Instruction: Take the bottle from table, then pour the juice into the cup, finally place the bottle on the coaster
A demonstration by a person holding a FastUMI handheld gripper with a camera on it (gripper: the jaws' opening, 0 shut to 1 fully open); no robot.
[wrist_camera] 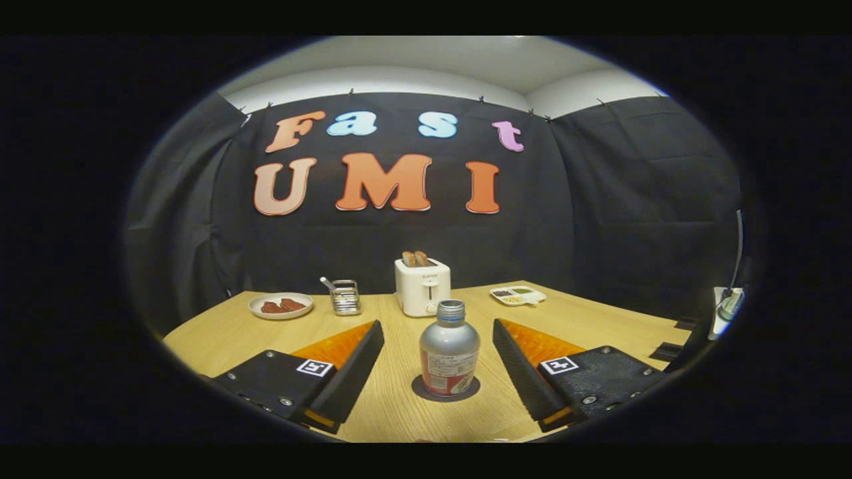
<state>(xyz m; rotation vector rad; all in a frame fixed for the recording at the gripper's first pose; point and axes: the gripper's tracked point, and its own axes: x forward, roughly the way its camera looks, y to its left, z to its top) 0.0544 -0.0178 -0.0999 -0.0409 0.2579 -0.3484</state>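
Bottle (449, 349) of juice, a silvery metal one with a threaded neck, no cap and a red band round its lower label, stands upright on a dark round coaster (423, 392) on the wooden table (393, 399). It sits between the two fingers of the gripper (438, 346), which are spread wide, each one well apart from the bottle's sides and touching nothing. Beyond the bottle, near the black cloth wall, a white toaster (422, 287) stands with two slices of browned bread (415, 259) poking out of its slots. To the left of the toaster is a small wire rack (346, 297) with a handle sticking out of it, and further left a white plate (280, 305) holds reddish-brown pieces of food. To the right of the toaster lies a white divided tray (518, 295) with small portions in its compartments.
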